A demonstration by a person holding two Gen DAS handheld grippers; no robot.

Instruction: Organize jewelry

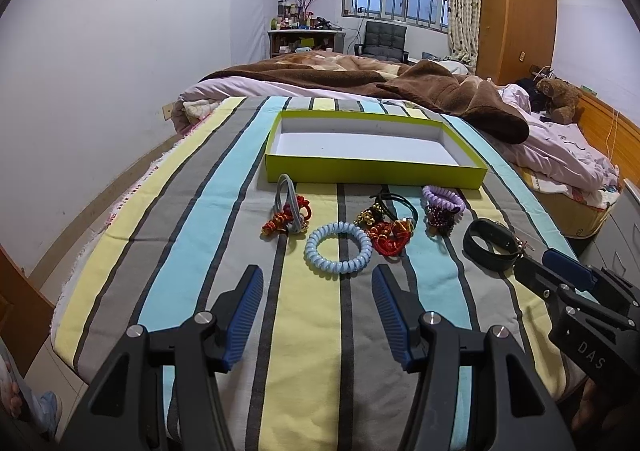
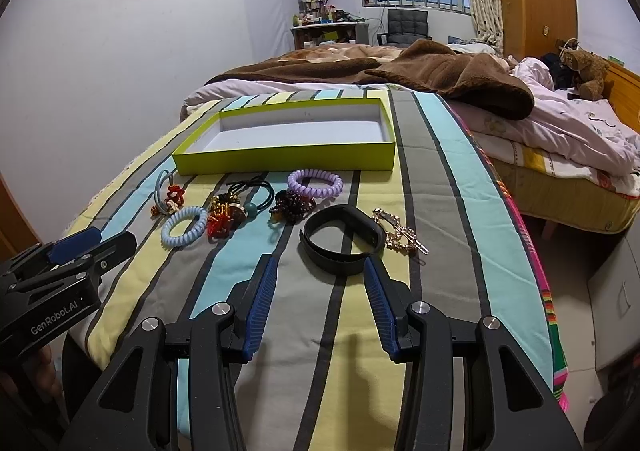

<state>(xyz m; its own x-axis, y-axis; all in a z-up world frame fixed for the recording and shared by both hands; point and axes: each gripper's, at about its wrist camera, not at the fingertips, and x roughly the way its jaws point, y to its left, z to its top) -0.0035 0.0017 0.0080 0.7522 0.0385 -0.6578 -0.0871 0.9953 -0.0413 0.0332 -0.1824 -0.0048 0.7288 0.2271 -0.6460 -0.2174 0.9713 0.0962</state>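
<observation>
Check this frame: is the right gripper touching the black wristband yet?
Cannot tell. In the right wrist view the right gripper, jaws open, has one fingertip overlapping the black wristband, and the left wrist view shows no clear gap either.

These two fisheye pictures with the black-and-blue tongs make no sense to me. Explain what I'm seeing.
A person holds a hand tool in each hand, each with a camera looking along its tongs. One picture comes from the left tongs, the other from the right tongs. Both are open and hold nothing. On the striped cloth lie a pale blue coil tie, a purple coil tie, a black band, a gold hair clip and beaded pieces. Behind them stands an empty green tray.
</observation>
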